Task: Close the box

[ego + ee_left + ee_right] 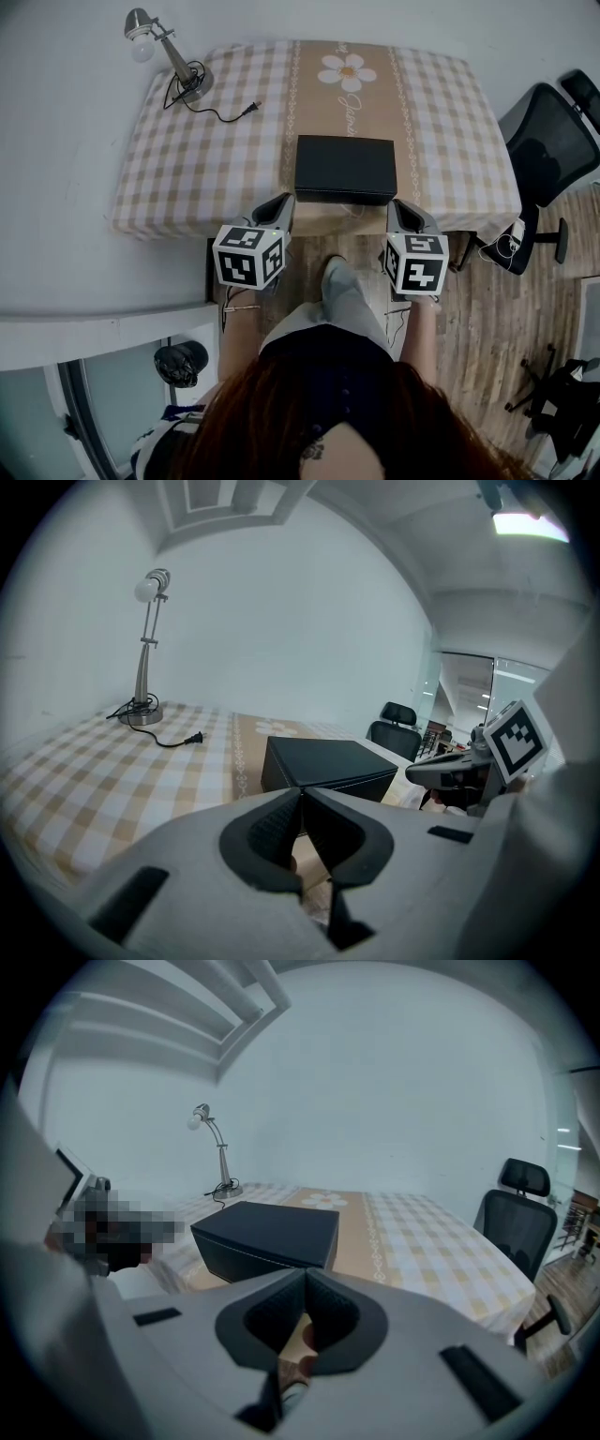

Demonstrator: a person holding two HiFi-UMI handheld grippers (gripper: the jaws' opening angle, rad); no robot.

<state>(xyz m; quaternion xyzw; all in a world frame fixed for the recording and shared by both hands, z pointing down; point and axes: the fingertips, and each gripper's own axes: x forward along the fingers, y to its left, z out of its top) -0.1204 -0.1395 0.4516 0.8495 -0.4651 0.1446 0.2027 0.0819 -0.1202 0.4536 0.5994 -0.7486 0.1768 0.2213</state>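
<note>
A black rectangular box (pixel 345 169) with its lid down sits near the front edge of the table (pixel 187 159), also visible as the box (pixel 323 764) and the box (pixel 267 1235). My left gripper (pixel 278 208) hovers just in front of the table edge, to the left of the box's near side, jaws shut with nothing between them. My right gripper (pixel 401 212) is level with it at the box's right front corner, also shut and empty. In their own views the left gripper (pixel 301 795) and right gripper (pixel 305 1279) point at the box from short range.
A checked tablecloth with a beige daisy runner (pixel 349 71) covers the table. A desk lamp (pixel 161 47) with a loose cord (pixel 220 112) stands at the back left. A black office chair (pixel 548 150) is to the right, on wooden floor.
</note>
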